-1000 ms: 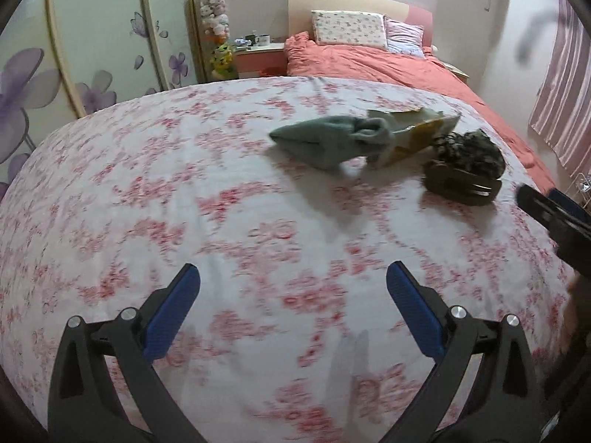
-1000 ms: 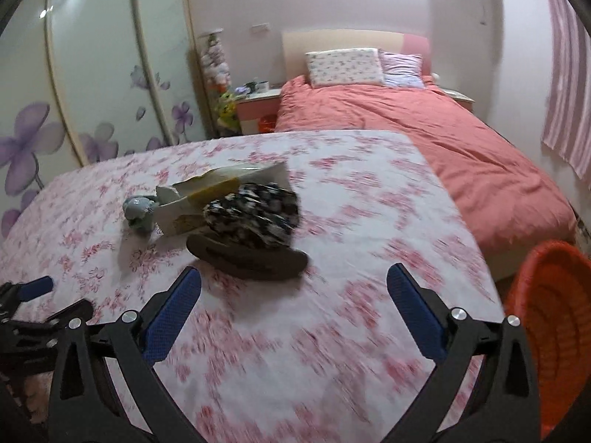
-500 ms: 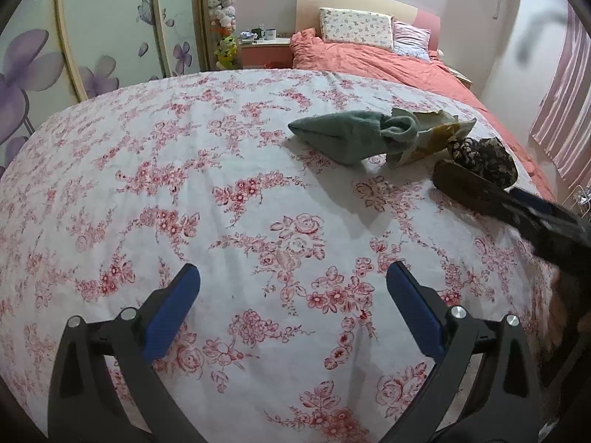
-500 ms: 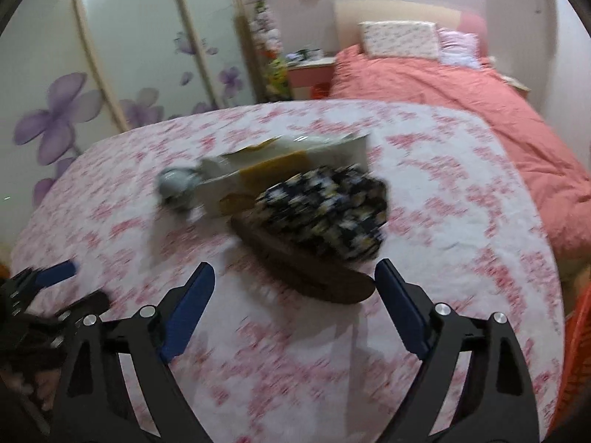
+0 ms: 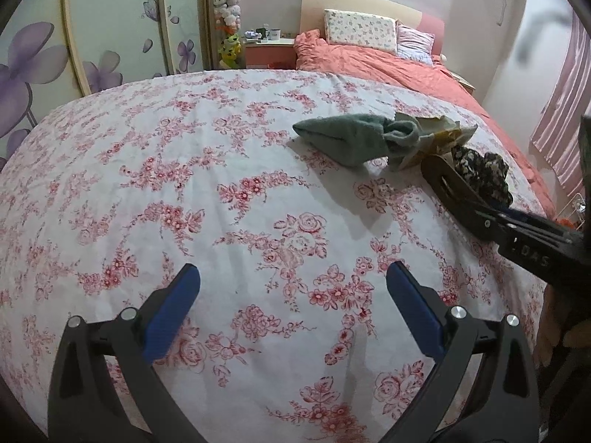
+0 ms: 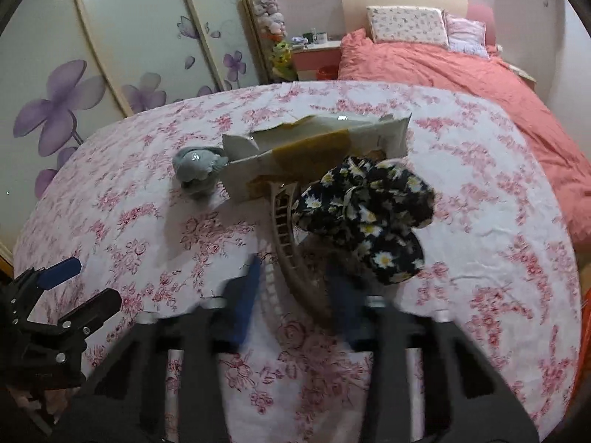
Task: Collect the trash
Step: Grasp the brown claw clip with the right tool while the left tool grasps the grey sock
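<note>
Floral bedding (image 5: 229,192) covers the work surface, with a coral-quilted bed (image 6: 461,70) and flower-painted wardrobe doors (image 5: 110,37) behind it. Your left gripper (image 5: 293,297) hovers over bare sheet with its jaws spread wide and nothing between them. Your right gripper (image 6: 295,295) is blurred; its jaws look narrowed around the near end of a beige slatted slipper (image 6: 286,236), but you cannot tell whether they have closed on it. The pile sits at about 1 o'clock in the left wrist view: the slipper, a black daisy-print cloth (image 6: 373,217) lying against it, a torn cream-and-yellow paper wrapper (image 6: 317,147) just behind, and a grey-green sock (image 5: 351,140) touching the wrapper's far end. An orange basket edge (image 6: 585,332) shows at 3 o'clock in the right wrist view. Judge the task as barely begun: every item remains on the bedding, none collected.
</note>
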The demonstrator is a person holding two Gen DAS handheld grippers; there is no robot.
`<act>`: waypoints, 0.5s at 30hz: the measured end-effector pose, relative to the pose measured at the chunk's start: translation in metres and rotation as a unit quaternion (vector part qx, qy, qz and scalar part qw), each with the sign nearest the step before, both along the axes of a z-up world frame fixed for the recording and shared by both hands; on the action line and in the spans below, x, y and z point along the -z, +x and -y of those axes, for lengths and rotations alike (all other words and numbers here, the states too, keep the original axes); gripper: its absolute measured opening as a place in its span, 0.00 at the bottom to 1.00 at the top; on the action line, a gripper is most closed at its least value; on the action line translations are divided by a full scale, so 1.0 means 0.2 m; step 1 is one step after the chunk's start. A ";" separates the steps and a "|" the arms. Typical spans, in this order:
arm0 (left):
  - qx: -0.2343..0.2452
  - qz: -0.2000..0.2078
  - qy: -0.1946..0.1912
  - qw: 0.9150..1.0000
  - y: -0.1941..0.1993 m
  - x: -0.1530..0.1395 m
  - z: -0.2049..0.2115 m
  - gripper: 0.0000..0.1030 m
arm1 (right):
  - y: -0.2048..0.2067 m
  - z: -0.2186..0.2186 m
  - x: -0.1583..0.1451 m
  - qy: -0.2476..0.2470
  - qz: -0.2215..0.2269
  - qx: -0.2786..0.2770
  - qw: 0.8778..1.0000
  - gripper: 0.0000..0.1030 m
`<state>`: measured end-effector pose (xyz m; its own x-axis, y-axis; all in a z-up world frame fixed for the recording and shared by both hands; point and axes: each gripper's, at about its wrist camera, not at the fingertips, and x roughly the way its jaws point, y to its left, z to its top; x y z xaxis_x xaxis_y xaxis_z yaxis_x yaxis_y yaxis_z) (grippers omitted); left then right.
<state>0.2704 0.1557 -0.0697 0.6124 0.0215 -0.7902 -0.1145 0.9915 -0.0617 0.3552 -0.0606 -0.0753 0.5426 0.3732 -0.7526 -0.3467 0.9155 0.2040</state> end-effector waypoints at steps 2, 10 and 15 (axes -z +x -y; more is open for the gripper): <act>-0.002 0.004 -0.004 1.000 -0.01 -0.01 -0.01 0.96 | -0.03 0.01 0.01 0.008 -0.009 -0.006 1.000 0.10; 0.000 0.017 -0.003 1.000 0.04 -0.03 0.02 0.96 | -0.23 0.20 0.01 0.012 -0.014 0.025 1.000 0.10; -0.001 0.033 -0.018 0.999 0.13 -0.09 0.08 0.96 | -0.17 0.19 0.02 0.019 -0.020 0.039 0.999 0.13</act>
